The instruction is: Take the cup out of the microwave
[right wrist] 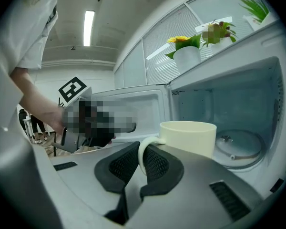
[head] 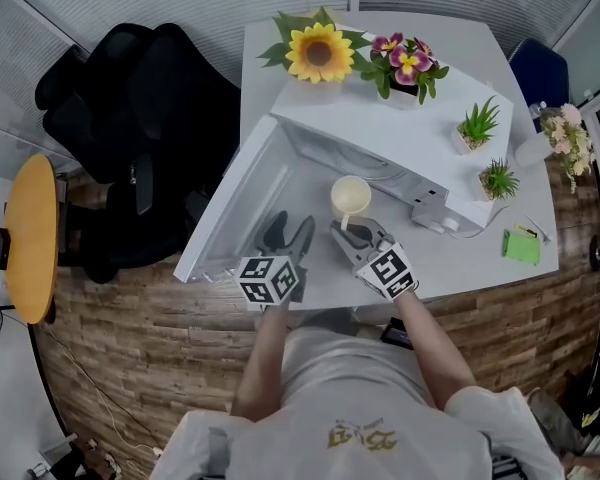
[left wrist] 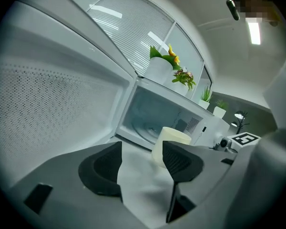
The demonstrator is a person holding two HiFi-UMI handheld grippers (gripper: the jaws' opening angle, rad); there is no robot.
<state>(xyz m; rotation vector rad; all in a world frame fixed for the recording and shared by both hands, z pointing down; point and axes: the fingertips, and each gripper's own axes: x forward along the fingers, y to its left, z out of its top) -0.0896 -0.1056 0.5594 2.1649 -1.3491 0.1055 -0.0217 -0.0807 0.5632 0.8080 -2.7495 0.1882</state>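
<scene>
Cream ceramic cup [head: 350, 196]: before open white microwave [head: 380, 133], handle pinched by right claw [head: 346, 233]. Left claw [head: 288, 236]: spread, empty, before microwave.

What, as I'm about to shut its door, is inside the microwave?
Only the glass turntable shows inside the microwave. The cup, held outside by the right gripper, hides part of the interior from view.

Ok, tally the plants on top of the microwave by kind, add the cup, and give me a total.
Sunflower: 1
Purple-flowered plant: 1
Small green plant: 2
Cup: 1
Total: 5
</scene>
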